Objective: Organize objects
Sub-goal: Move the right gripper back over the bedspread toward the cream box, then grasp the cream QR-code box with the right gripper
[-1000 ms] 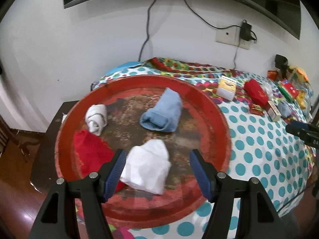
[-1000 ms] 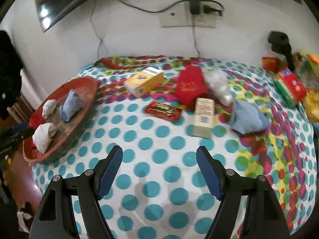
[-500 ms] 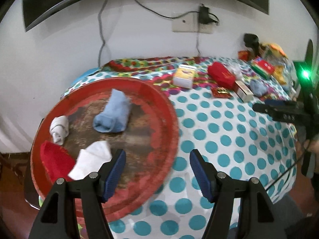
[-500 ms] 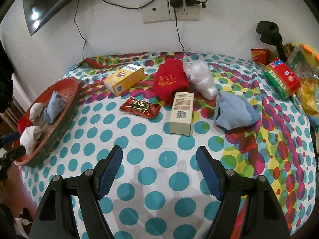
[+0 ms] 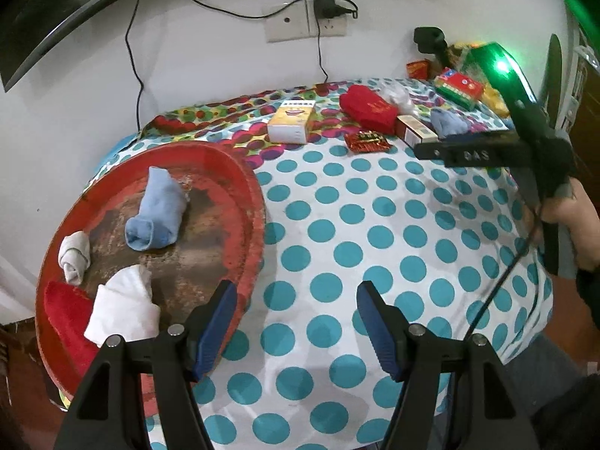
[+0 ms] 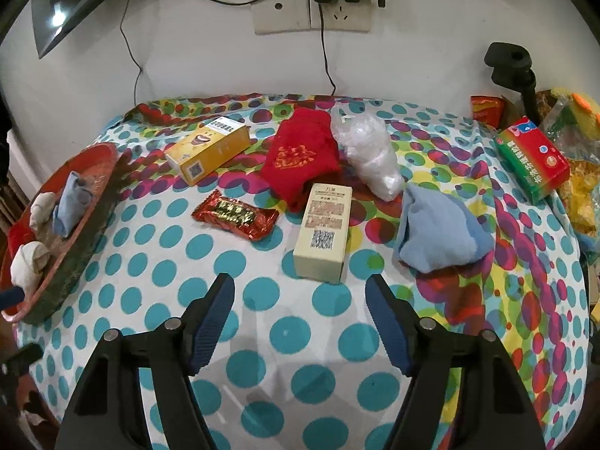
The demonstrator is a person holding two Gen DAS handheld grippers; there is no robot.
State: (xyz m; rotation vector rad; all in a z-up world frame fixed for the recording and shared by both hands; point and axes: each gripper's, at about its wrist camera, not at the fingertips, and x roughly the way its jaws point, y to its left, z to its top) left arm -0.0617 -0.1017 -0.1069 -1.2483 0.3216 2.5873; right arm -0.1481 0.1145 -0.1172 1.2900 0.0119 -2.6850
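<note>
A: Where is the cream box?
B: Just ahead of the right gripper, whose jaws are spread and empty; a blue sock lies to its right.
A: And the left gripper?
B: Also spread, empty, over bare dotted cloth beside the red tray, having swung off the tray.

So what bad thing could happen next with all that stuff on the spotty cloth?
The red tray sits at the table's edge, seemingly partly overhanging it, so a bump from the open left gripper might tip the rolled socks out. The open right gripper is heading toward the cream box; reaching past it for the light blue sock could knock the box aside. The clear plastic bag looks slippery and may slide out of a pinch.
</note>
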